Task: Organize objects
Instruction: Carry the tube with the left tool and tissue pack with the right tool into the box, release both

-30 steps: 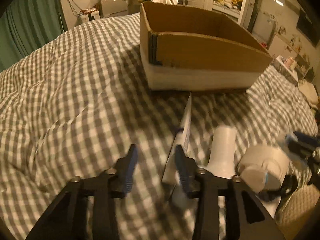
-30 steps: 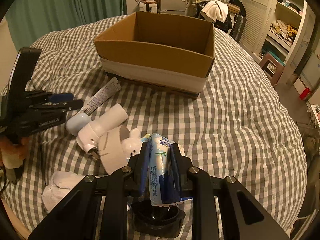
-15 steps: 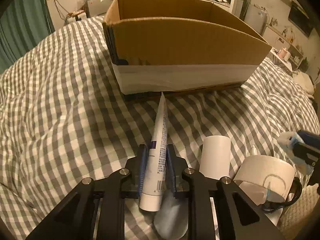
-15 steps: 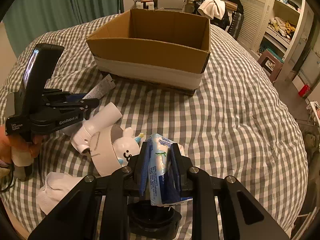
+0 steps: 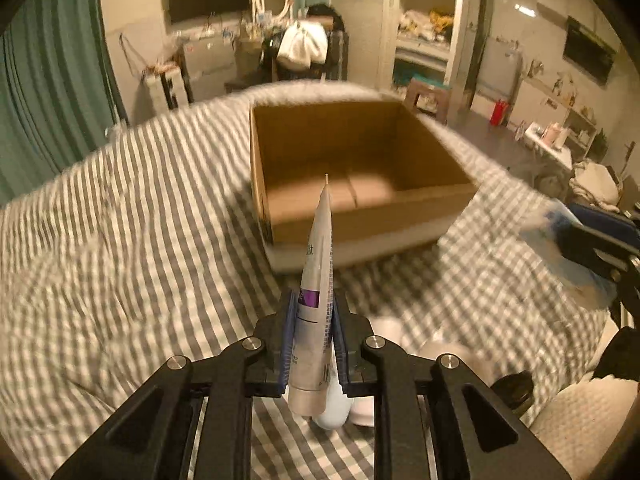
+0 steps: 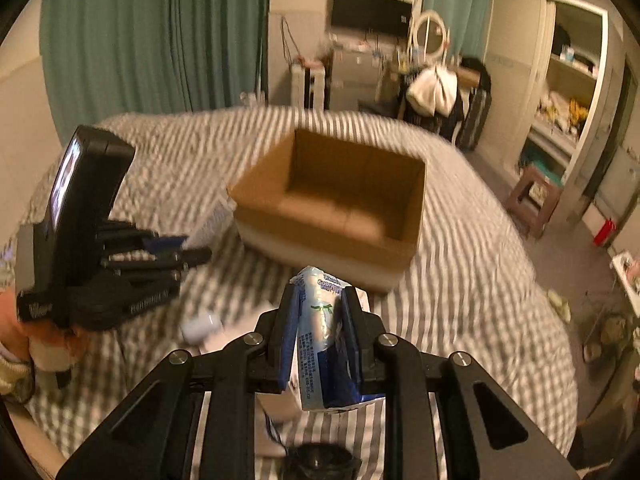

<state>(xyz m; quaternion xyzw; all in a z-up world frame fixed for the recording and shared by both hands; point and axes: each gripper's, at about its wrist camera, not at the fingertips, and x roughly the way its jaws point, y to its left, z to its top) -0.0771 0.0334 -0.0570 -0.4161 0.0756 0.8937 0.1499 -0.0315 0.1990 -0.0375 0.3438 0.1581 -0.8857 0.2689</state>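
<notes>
An open, empty cardboard box [image 5: 360, 184] sits on the checked bedspread [image 5: 120, 240]; it also shows in the right wrist view [image 6: 340, 204]. My left gripper [image 5: 314, 316] is shut on a white tube [image 5: 318, 280] with a purple band, held in the air short of the box, tip pointing at it. My right gripper [image 6: 320, 320] is shut on a blue and white packet [image 6: 324, 340], lifted above the bed before the box. The left gripper also shows in the right wrist view [image 6: 172, 248], and the right gripper at the right edge of the left wrist view [image 5: 576, 236].
White objects lie on the bed below the grippers: a white cylinder and mug-like shapes [image 5: 440, 356] and a small pale blue item [image 6: 200, 324]. A black round object [image 6: 316, 460] sits under the right gripper. Shelves, a stool [image 6: 532, 196] and curtains surround the bed.
The left gripper closed on the tube lying on the bed and lifted it. Both grippers have risen with their loads, so the box's inside now shows from above.
</notes>
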